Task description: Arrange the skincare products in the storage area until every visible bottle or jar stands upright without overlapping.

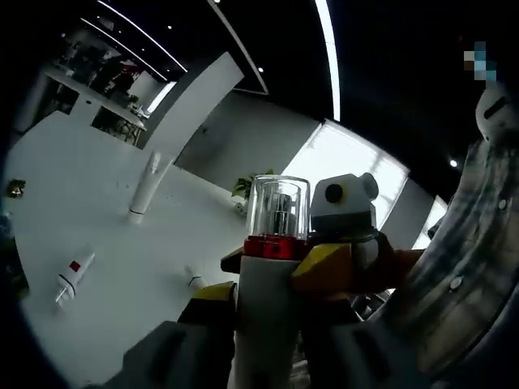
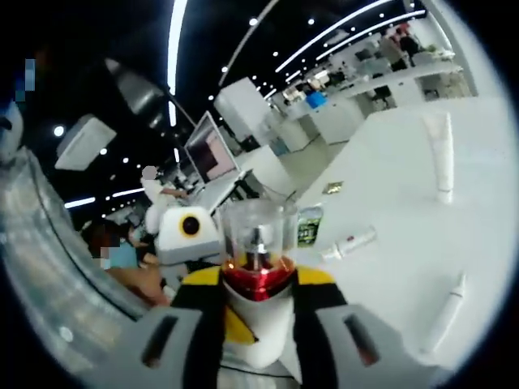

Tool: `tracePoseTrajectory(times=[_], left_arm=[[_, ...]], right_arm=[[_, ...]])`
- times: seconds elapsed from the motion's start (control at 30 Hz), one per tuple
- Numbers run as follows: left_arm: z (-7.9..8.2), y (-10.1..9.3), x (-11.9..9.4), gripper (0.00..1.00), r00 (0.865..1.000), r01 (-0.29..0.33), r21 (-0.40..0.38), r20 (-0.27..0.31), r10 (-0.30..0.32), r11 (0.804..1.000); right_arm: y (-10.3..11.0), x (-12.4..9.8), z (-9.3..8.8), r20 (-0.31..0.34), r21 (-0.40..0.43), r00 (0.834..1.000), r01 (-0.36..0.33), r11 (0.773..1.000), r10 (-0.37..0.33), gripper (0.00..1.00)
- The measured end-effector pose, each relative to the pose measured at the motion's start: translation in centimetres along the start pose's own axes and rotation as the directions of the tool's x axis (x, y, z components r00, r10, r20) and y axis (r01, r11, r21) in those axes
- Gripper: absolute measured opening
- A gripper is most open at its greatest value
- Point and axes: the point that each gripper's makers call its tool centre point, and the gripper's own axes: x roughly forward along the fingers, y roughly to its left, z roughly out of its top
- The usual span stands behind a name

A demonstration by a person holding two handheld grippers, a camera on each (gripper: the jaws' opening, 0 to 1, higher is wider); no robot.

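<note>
A white pump bottle (image 1: 278, 207) with a red collar and a clear cap is held up in the air, away from the white table (image 1: 89, 170). My left gripper (image 1: 268, 279) is shut on its white body. In the right gripper view the same bottle (image 2: 258, 231) stands between the yellow-tipped jaws of my right gripper (image 2: 259, 279), which is also shut on it. A white tube (image 1: 146, 190) stands upright on the table. Another tube (image 1: 73, 279) with a red mark lies flat. In the right gripper view these are the upright tube (image 2: 442, 158) and the lying tube (image 2: 350, 243).
A slim white tube (image 2: 450, 312) lies near the table edge, and a green-labelled item (image 2: 308, 225) sits farther back. A small gold jar (image 1: 16, 188) sits at the far left. A striped sleeve (image 1: 470, 267) is close on the right. Office desks and people are beyond.
</note>
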Motion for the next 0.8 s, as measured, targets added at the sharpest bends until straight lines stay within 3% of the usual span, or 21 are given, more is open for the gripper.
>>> tracePoseTrajectory(times=[0.33,0.57,0.8], left_arm=[[-0.6,0.7,-0.6,0.33,0.999,-0.047,-0.014,-0.004,0.047,0.999],[-1.1,1.2,-1.8,0.32,0.997,-0.071,-0.046,0.004,0.071,0.996],[-2.8,1.8,-3.1,0.32,0.992,-0.123,-0.046,-0.04,0.121,0.991]], right_arm=[[0.1,0.6,-0.6,-0.043,-0.056,0.999,0.005,0.998,-0.008,0.29],[-0.1,0.6,-0.4,-0.04,-0.077,0.999,0.021,0.997,-0.024,0.29],[-1.2,0.5,0.2,-0.029,-0.102,0.998,0.059,0.993,-0.063,0.29]])
